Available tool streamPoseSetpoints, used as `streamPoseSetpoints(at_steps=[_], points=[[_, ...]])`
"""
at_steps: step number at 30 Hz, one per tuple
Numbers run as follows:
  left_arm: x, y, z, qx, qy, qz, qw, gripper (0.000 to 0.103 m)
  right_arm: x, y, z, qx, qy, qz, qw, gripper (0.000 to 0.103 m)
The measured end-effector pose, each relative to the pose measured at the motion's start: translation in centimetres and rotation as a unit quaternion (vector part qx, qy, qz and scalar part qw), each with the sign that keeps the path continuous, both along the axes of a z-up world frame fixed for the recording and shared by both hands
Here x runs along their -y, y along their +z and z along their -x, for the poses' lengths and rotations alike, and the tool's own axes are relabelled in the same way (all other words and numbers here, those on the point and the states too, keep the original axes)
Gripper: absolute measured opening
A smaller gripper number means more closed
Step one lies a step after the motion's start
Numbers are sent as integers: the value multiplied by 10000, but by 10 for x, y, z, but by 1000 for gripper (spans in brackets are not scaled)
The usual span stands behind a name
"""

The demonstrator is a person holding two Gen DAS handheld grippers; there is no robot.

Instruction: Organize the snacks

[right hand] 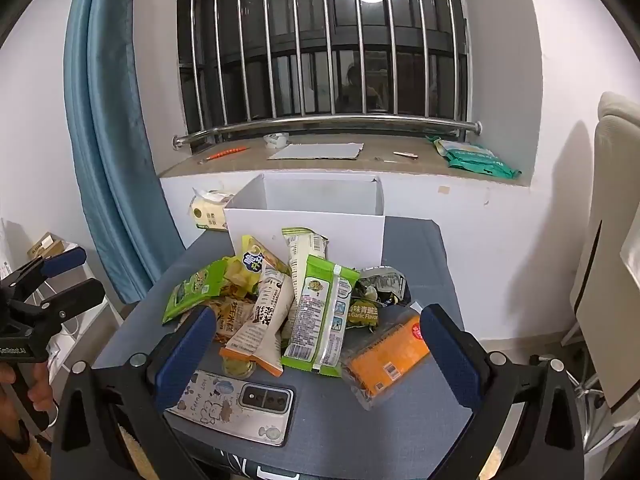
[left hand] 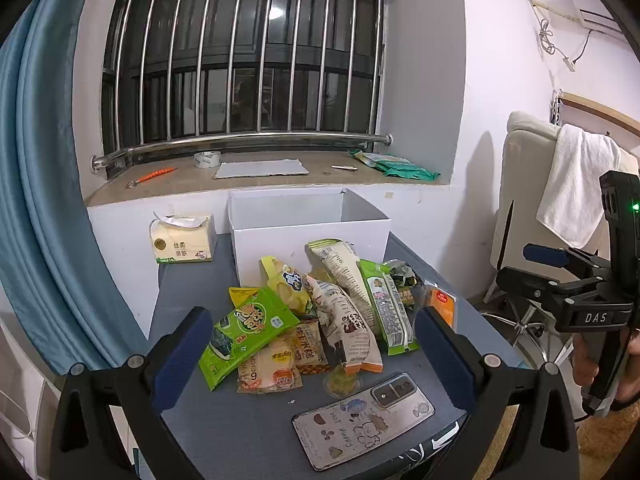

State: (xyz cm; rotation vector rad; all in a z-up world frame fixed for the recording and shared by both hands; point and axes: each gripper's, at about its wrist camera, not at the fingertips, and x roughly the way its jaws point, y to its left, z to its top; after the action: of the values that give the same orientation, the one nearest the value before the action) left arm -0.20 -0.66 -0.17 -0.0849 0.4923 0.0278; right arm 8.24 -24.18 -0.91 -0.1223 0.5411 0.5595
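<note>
A pile of snack packets lies on a small grey table (left hand: 224, 432) in front of an open white box (left hand: 308, 236). In the pile are a green seaweed packet (left hand: 244, 332), a beige packet (left hand: 344, 320), a green-white packet (right hand: 320, 316) and an orange cracker packet (right hand: 384, 356). My left gripper (left hand: 312, 360) is open and empty, held above the table's near edge before the pile. My right gripper (right hand: 320, 360) is open and empty, also above the near edge; it shows in the left wrist view (left hand: 536, 268) at the right.
A phone (left hand: 364, 420) in a cartoon case lies face down at the table's near edge, also in the right wrist view (right hand: 236, 404). A tissue pack (left hand: 184, 240) sits left of the box. A windowsill (left hand: 256, 176) holds tape and cardboard. A chair with a towel (left hand: 576, 184) stands right.
</note>
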Motion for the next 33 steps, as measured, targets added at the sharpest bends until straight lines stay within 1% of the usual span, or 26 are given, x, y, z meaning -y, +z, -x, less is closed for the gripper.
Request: streamPoseSetpoints(at_steps=[33], points=[[-1, -2, -1, -65, 48, -25, 10000, 103, 1, -4, 1, -88, -5, 18, 10000, 103]])
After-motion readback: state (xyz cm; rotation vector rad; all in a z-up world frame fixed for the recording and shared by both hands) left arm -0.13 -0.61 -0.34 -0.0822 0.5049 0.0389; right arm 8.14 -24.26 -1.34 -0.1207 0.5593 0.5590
